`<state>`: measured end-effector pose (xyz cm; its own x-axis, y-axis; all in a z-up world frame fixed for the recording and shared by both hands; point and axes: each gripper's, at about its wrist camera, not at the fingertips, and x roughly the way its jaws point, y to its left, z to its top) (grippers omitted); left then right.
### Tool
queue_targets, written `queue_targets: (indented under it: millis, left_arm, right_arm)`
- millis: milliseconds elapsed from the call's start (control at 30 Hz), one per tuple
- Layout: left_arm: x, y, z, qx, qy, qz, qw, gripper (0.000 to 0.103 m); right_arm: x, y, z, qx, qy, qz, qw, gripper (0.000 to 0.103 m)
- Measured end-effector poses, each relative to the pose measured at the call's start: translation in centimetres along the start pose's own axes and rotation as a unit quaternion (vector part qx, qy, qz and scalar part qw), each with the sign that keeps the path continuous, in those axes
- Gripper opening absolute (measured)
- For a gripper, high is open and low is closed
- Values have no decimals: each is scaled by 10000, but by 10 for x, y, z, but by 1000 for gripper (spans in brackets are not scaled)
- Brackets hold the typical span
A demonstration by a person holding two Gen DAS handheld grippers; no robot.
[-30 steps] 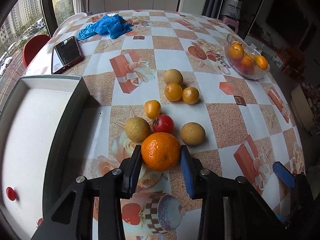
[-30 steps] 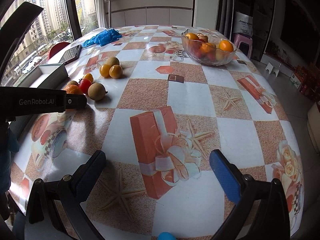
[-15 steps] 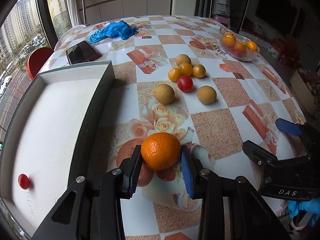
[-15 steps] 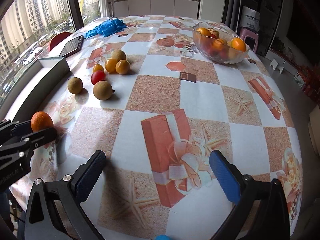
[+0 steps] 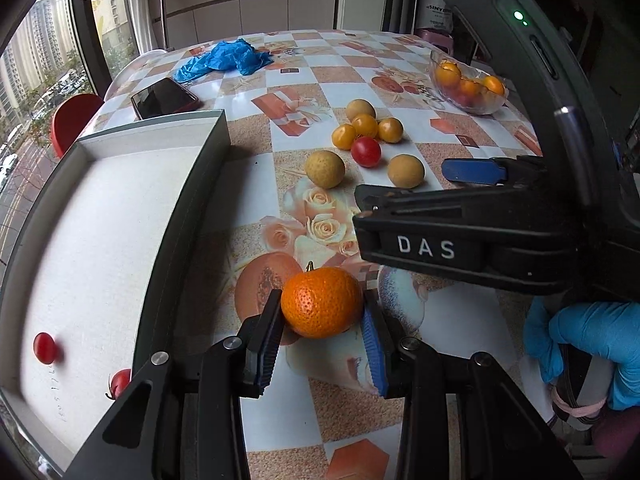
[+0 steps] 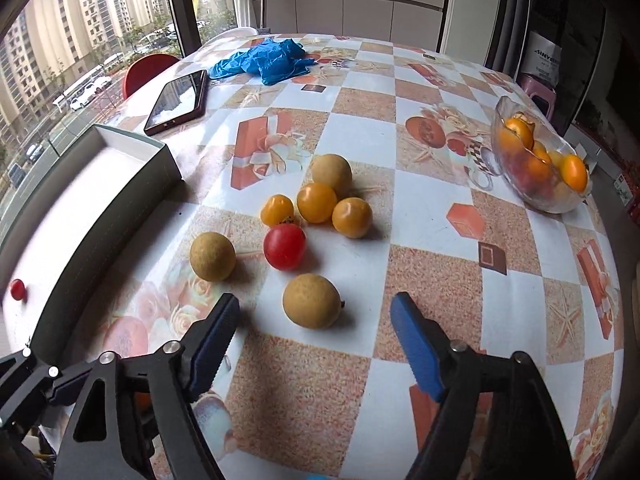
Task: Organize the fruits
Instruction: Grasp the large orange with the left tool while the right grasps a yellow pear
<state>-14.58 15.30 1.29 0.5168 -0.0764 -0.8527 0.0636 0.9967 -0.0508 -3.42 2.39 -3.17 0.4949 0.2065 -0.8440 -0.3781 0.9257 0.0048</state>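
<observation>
left gripper (image 5: 322,334) clamped on orange (image 5: 321,302), tray (image 5: 188,184) at its 10 so prob headed there | right gripper (image 6: 314,340) closing, nothing pinched yet; tan fruit (image 6: 311,300) at 12, looks next | loose fruit pile (image 6: 316,202) further out at 12

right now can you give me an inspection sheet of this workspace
surface: table under a checkered, gift-print cloth
job's things: orange gripped above the cloth; seven loose fruits, among them a red tomato and a tan fruit; grey box holding two small red fruits; glass bowl of fruit
clutter: phone; crumpled blue gloves
grippers: left tool shut on the orange; right tool closing, pads clear of the tan fruit just ahead of them
cables: nothing seen
surroundings: window onto high-rises, red chair, white cabinets
</observation>
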Motion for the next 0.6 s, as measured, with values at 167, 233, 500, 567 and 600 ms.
queue_targets:
  millis: [167, 233, 500, 567, 600]
  left_arm:
    - [0, 0, -1, -3, -18, -6, 10000, 39]
    - [0, 0, -1, -13, -18, -5, 10000, 39]
    - [0, -3, -2, 63, -63, 78, 9999, 39]
    - [0, -4, -2, 78, -74, 111, 9999, 39]
    - [-1, -4, -2, 70, -76, 109, 9999, 39]
  right_arm:
    - [-2, 0, 3, -45, -107, 126, 9999, 32]
    - [-7, -5, -2, 62, -119, 322, 9994, 32]
    - [-37, -31, -48, 377, -276, 317, 9984, 32]
    - [-44, -37, -59, 446, -344, 250, 9981, 32]
    - [-47, -40, -63, 491, -366, 235, 9978, 32]
